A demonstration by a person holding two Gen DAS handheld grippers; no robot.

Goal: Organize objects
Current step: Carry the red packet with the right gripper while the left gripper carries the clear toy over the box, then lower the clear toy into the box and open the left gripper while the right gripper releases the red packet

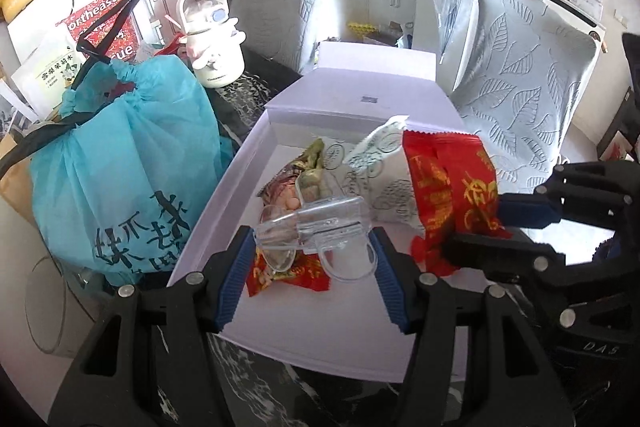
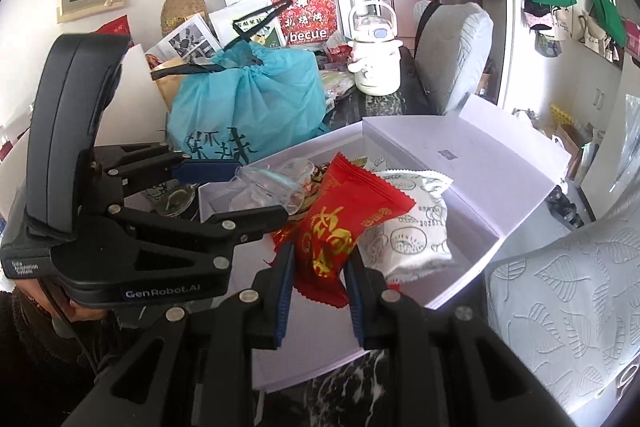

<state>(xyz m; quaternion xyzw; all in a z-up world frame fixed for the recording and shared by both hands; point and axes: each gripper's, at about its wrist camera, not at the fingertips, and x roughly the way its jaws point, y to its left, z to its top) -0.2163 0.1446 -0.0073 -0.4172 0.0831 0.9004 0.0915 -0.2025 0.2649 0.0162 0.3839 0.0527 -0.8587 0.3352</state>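
An open white box (image 1: 320, 343) lies on the dark marble table, also in the right wrist view (image 2: 472, 163). My left gripper (image 1: 314, 255) is shut on a clear plastic clip (image 1: 320, 223) held over the box; the clip also shows in the right wrist view (image 2: 268, 187). My right gripper (image 2: 318, 271) is shut on a red snack packet (image 2: 344, 223), held above the box; it shows in the left wrist view (image 1: 452, 195). Inside lie a white patterned packet (image 2: 408, 235), a small red packet (image 1: 288, 275) and other wrapped snacks (image 1: 304, 171).
A teal drawstring bag (image 1: 132, 163) stands left of the box. A white kettle-like jug (image 1: 212, 39) sits behind it. Grey leaf-patterned chairs (image 1: 520, 87) stand at the right and far side. Shelves and green bags line the back wall.
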